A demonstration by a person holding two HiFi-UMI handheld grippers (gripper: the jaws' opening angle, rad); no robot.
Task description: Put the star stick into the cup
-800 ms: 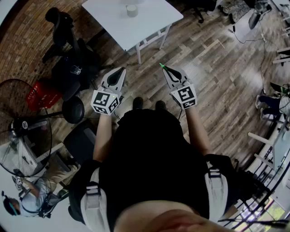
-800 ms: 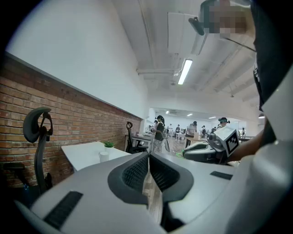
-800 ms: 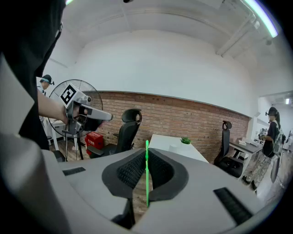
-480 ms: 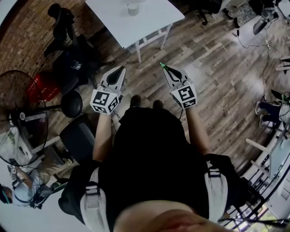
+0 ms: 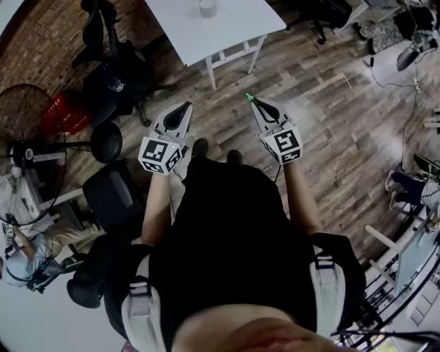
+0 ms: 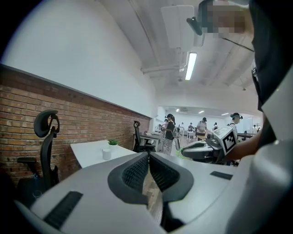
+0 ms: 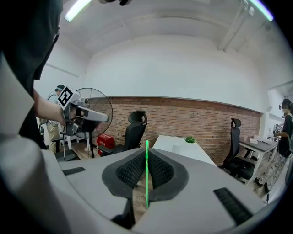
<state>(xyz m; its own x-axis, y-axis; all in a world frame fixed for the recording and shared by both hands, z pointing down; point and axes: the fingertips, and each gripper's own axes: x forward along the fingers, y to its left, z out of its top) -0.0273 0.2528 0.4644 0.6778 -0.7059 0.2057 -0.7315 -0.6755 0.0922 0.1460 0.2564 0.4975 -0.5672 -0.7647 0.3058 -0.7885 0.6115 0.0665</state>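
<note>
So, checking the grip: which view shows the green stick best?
The right gripper view: the green stick runs clamped between the right gripper's jaws, its length visible. The head view shows only its tip; the left gripper view, barely a green speck.

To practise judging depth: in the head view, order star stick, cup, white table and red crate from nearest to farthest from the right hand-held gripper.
1. star stick, clamped in the right hand-held gripper
2. white table, ahead
3. cup, on that table
4. red crate, far left

Thin green star stick pinched upright in the right gripper; white cup stands on the table, back from its near edge.
</note>
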